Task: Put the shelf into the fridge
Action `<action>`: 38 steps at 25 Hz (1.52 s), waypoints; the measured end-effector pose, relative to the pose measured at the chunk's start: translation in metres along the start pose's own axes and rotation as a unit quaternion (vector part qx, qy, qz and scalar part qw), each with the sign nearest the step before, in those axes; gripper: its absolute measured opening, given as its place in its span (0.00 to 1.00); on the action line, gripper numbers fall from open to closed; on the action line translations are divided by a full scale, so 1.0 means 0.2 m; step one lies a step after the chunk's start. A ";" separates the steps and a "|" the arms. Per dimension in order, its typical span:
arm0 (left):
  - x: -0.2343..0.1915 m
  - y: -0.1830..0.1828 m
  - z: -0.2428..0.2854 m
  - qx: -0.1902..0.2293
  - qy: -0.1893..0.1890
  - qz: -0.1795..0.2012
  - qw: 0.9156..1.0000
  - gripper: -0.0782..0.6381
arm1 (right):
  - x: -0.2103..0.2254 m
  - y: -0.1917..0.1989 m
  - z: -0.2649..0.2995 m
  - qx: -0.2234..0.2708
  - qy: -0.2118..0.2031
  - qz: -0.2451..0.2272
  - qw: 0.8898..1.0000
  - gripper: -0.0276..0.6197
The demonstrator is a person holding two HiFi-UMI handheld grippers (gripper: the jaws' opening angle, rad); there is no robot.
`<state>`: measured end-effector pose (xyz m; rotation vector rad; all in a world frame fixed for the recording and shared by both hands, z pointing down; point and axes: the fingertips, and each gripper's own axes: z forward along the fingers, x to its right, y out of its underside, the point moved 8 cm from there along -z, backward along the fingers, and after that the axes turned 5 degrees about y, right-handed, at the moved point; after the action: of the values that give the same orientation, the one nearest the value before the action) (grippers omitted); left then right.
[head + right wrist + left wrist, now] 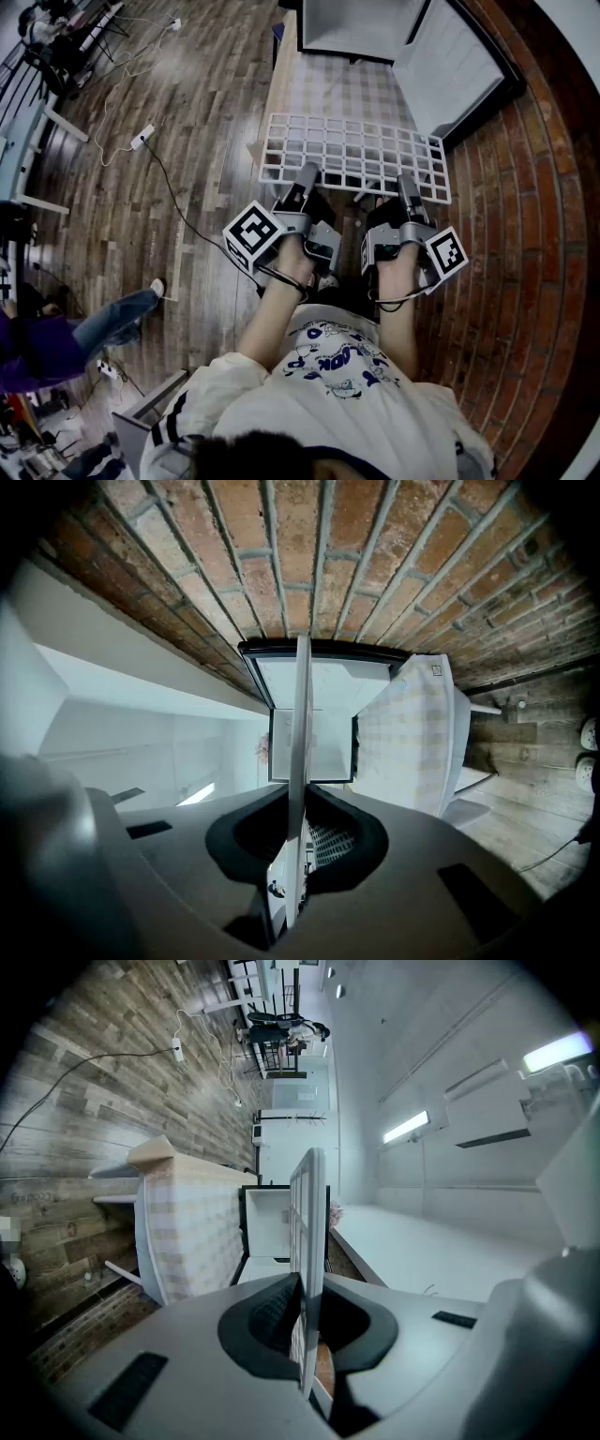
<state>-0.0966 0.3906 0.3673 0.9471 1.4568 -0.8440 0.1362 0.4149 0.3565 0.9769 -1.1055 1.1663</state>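
Shelf — white wire grid — held flat, near edge pinched by left gripper and right gripper, both jaw pairs closed on it; open fridge ahead of both grippers.

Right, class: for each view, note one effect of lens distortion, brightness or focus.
Head view: the fisheye bends the floorboards and darkens the corners, yet the shelf is sharp. Left gripper view: the strip light blows out white, and the shelf shows edge-on. Right gripper view: the brick wall courses fan outward, and the corners go black.
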 end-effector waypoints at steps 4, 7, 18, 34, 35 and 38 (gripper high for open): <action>0.00 0.00 0.00 0.001 0.001 0.000 1.000 0.16 | 0.01 0.00 0.01 0.003 -0.003 0.000 1.000 0.12; 0.00 0.00 0.00 0.002 0.000 0.000 1.000 0.16 | 0.01 0.00 0.01 0.001 -0.003 0.001 1.000 0.12; -0.02 -0.04 0.04 0.002 -0.002 -0.003 1.000 0.16 | 0.01 0.01 0.07 0.005 -0.002 0.003 1.000 0.12; -0.11 -0.15 0.22 -0.012 -0.008 0.000 1.000 0.16 | 0.05 0.00 0.28 0.011 0.003 0.016 1.000 0.12; -0.12 -0.16 0.25 -0.013 -0.009 0.001 1.000 0.16 | 0.05 -0.01 0.31 0.011 0.004 0.017 1.000 0.12; -0.15 -0.21 0.42 -0.011 -0.012 0.000 1.000 0.16 | 0.03 -0.07 0.49 0.010 0.009 0.018 1.000 0.12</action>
<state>-0.0983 0.2942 0.3876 0.9181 1.4419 -0.8352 0.1363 0.3191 0.3813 0.9635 -1.1033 1.2158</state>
